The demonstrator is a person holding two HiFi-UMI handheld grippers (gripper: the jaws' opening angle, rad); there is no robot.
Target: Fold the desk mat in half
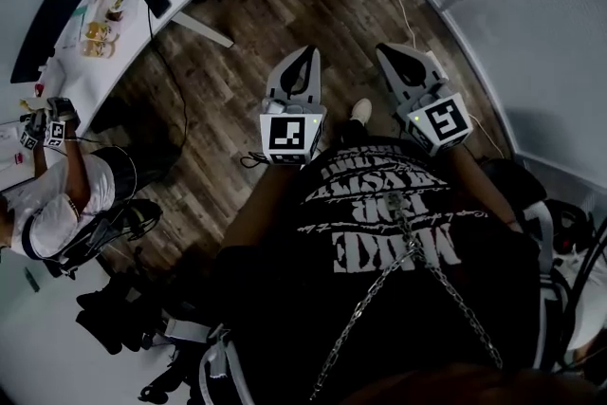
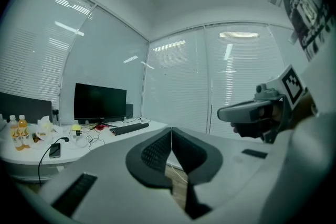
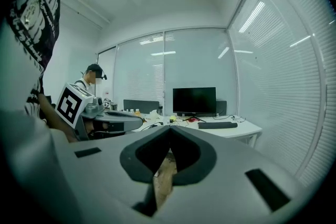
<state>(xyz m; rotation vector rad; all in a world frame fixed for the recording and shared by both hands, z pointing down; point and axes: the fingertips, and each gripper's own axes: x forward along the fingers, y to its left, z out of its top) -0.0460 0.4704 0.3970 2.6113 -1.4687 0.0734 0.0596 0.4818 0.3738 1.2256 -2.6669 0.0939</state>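
Observation:
No flat desk mat shows in any view. A long dark bar or roll [image 2: 128, 128] lies on the white desk [image 2: 105, 139] in front of a black monitor [image 2: 100, 103]; it shows again as the dark bar [image 3: 217, 125] in the right gripper view. Whether it is the mat I cannot tell. My left gripper [image 1: 302, 62] and right gripper [image 1: 398, 52] are held side by side before my torso, above the wooden floor [image 1: 275, 5]. Both are shut with nothing between the jaws. Each is seen closed in its own view, left gripper [image 2: 171, 131], right gripper [image 3: 170, 129].
The white desk [image 1: 123, 52] runs along the upper left, with bottles [image 1: 98, 35], a phone [image 1: 156, 0] and cables on it. Another person [image 1: 57, 194] with grippers sits at the left. White blinds and glass walls [image 3: 273, 86] close the room on the right.

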